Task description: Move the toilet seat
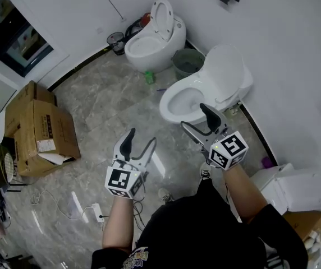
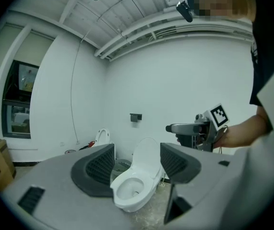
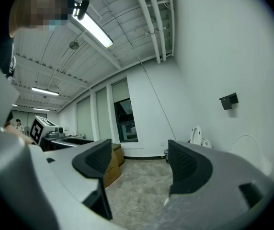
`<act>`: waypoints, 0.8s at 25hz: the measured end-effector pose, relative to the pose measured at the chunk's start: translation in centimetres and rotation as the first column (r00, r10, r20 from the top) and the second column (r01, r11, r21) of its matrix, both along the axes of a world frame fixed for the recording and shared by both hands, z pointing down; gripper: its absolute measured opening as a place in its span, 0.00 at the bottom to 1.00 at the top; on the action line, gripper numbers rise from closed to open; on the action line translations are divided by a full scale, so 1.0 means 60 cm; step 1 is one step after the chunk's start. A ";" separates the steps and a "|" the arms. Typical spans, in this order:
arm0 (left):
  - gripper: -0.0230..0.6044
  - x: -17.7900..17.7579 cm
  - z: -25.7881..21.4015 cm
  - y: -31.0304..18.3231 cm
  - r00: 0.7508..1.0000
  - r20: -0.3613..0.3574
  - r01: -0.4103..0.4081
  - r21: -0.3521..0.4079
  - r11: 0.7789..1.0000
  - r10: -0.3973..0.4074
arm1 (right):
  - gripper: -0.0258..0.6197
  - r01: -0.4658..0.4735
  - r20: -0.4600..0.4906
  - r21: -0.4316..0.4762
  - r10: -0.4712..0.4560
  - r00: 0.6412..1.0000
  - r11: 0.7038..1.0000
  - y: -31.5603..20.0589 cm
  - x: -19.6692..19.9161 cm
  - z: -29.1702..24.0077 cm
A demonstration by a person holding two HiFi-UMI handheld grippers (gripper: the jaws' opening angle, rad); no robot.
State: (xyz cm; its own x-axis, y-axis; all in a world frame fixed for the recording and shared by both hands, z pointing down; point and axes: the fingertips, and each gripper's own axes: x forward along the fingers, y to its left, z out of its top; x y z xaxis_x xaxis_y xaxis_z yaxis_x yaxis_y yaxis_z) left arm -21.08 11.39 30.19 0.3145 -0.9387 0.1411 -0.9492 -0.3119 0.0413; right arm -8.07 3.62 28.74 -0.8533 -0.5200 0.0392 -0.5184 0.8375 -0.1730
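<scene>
Grey marble floor (image 1: 104, 102) and white walls hold three toilets; the nearest toilet (image 1: 202, 86) sits just ahead of us, against the wall. Its toilet seat (image 1: 225, 66) is raised and leans back behind the bowl. A broad white ring seems to lie flat round the bowl, though we cannot tell that for sure.

Both our tongs stand apart with nothing between them. The left tongs (image 1: 141, 140) hover over bare floor, short of the bowl. The right tongs (image 1: 194, 116) hang just at its front rim without touching it. The left gripper view frames the bowl between its jaws, while the right gripper view looks off toward a window and cardboard boxes (image 3: 112, 163), not at the seat.

We judge this to be the approach. To do it well, we should first turn the right tongs toward the raised panel. Then we should reach over the bowl and close on its free upper edge, far from the hinge, where little force is needed. We would grip it squarely, with the pads flat on both faces. We would guide it through its arc rather than let it drop. The left tongs should keep clear of the rim.
</scene>
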 end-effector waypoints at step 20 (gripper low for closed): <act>0.47 0.209 -0.013 -0.233 0.991 -0.011 0.131 -0.018 0.991 -0.131 | 0.60 0.125 0.010 0.008 -0.125 0.992 0.992 -0.269 0.185 -0.006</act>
State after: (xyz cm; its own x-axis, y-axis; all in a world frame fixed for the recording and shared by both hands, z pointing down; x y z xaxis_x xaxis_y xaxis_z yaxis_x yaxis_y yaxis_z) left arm -8.52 -2.59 29.39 0.1909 -0.9694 0.1543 -0.9812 -0.1841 0.0573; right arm 3.03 -12.50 28.38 -0.9120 -0.4094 0.0260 -0.4076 0.8970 -0.1713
